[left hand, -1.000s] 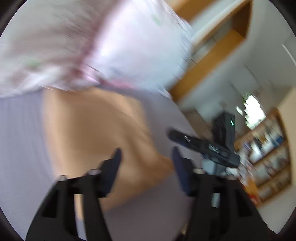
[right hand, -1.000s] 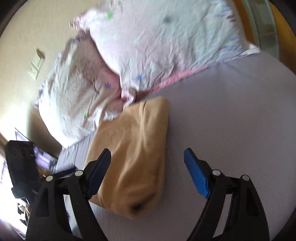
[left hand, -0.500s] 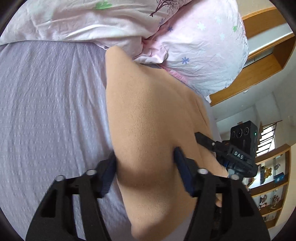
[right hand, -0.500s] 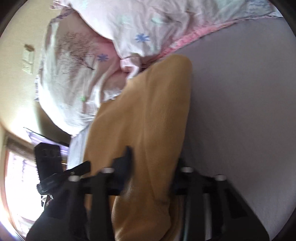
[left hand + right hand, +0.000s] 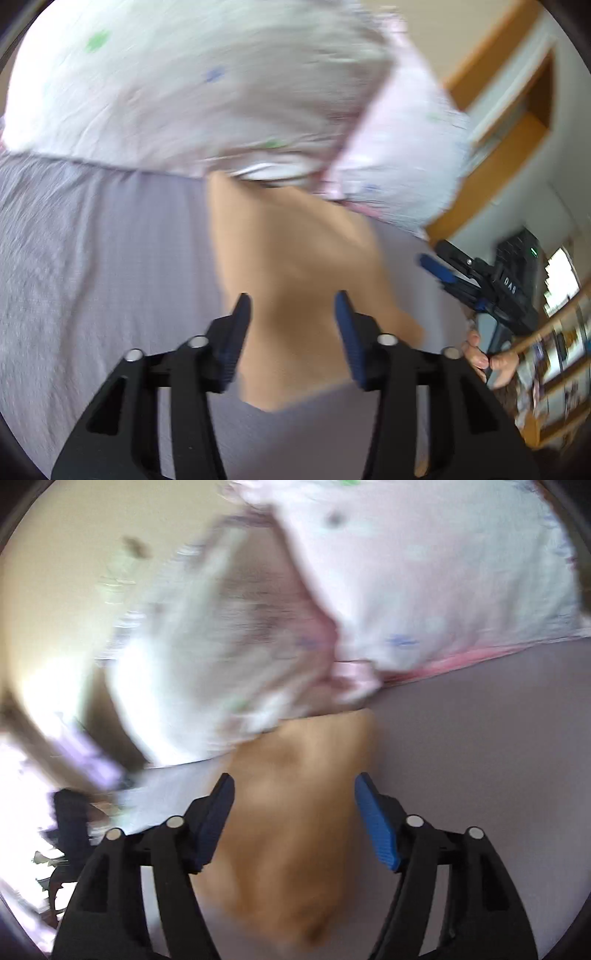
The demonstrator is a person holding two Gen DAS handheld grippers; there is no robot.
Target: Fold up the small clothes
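Observation:
A folded tan garment (image 5: 295, 273) lies on the lilac bed sheet (image 5: 96, 258), its far end against the pillows. My left gripper (image 5: 293, 310) is open and empty above its near part. The right gripper also shows in the left wrist view (image 5: 439, 269), beyond the garment's right edge. In the right wrist view the same tan garment (image 5: 295, 812) lies between the open fingers of my right gripper (image 5: 293, 794), which holds nothing. Both views are blurred by motion.
Two white and pink patterned pillows (image 5: 207, 85) (image 5: 424, 572) lie at the head of the bed behind the garment. A wooden shelf unit (image 5: 554, 369) stands at the right. The cream wall (image 5: 62, 572) is behind the pillows.
Both grippers have lifted back off the tan garment; half a second ago each had its jaws pressed around it. The garment stays folded on the sheet.

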